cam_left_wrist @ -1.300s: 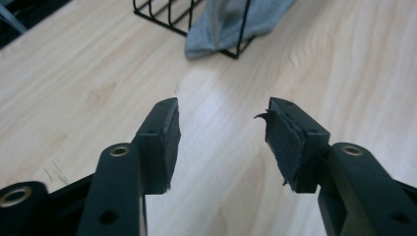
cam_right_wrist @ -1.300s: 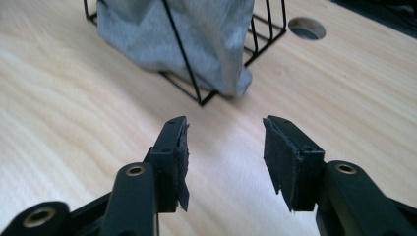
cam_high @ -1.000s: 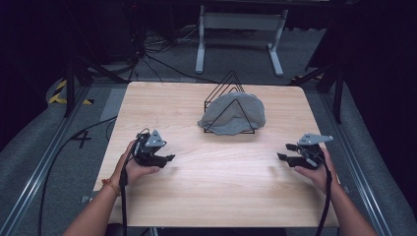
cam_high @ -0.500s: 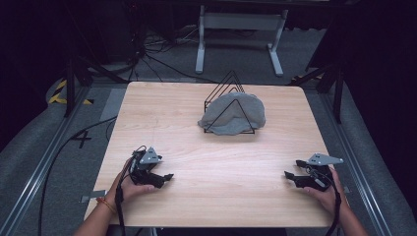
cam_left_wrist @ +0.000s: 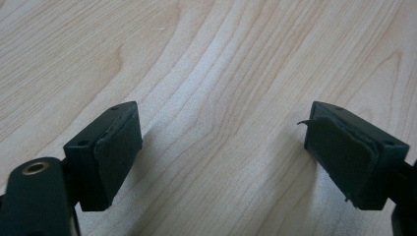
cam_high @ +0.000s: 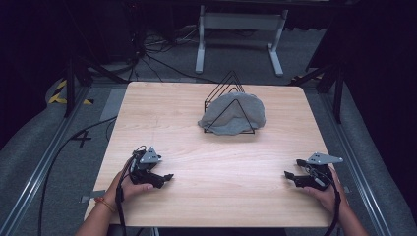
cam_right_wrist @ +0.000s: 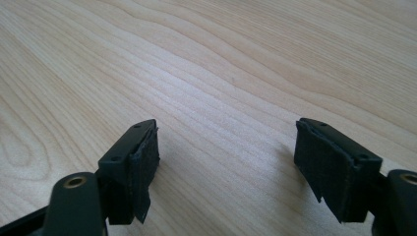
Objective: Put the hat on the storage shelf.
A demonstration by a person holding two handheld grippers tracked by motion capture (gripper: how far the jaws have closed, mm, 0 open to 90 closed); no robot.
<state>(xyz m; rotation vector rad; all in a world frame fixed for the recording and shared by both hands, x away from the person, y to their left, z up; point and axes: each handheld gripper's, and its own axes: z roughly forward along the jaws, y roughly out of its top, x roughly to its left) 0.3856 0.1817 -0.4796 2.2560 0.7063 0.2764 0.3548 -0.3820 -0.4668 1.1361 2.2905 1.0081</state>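
Light wood table [cam_high: 216, 162] on grey carpet, dark room. Grey cloth [cam_high: 235, 118], probably a towel, drapes a black wire rack [cam_high: 231, 83] mid-table. Left gripper [cam_high: 164, 178] and right gripper [cam_high: 290, 176] rest near the front edge, jaws just spread, empty; gripper views add wood grain.

We see the table [cam_high: 211, 147] at the centre of the frame. On its upper middle stands a wire rack [cam_high: 227, 101] with a cloth [cam_high: 236, 115] draped in it. The left gripper [cam_high: 160, 178] sits on the table at lower left, the right gripper [cam_high: 294, 176] at lower right, both well apart from the rack.
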